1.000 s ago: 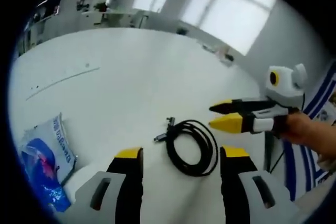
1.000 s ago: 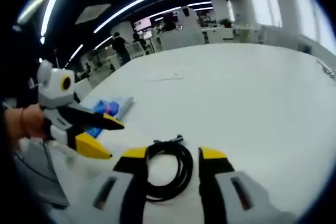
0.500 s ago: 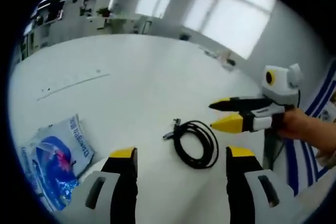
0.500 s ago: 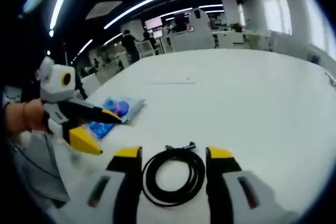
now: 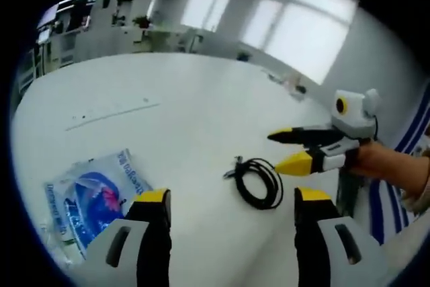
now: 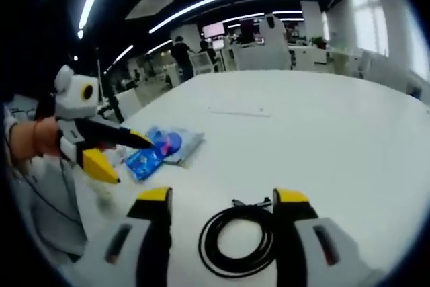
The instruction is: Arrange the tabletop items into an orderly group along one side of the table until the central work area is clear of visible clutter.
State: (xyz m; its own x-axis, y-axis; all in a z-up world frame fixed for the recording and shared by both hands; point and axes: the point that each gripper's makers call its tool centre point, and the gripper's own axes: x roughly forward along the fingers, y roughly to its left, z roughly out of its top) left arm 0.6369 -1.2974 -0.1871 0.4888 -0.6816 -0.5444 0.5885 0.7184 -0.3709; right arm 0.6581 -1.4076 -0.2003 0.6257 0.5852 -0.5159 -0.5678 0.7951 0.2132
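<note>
A coiled black cable (image 5: 259, 181) (image 6: 239, 240) lies on the white table (image 5: 168, 112). A blue and white plastic packet (image 5: 91, 199) (image 6: 161, 150) lies flat to one side of it. My left gripper (image 5: 228, 201) is open, its yellow-tipped jaws wide apart above the table between packet and cable. It also appears in the right gripper view as the left gripper (image 6: 121, 150), held by a hand beside the packet. My right gripper (image 6: 222, 199) is open over the cable coil. In the left gripper view the right gripper (image 5: 282, 150) hovers just past the cable.
A thin pencil-like line (image 5: 111, 113) (image 6: 238, 112) lies farther out on the table. Small items (image 5: 289, 84) sit near the far edge by the windows. Desks, chairs and people (image 6: 180, 55) stand beyond the table.
Both views have pulled back and up from the cable, which looks smaller now. The packet has come further into both views. Both grippers stay open.
</note>
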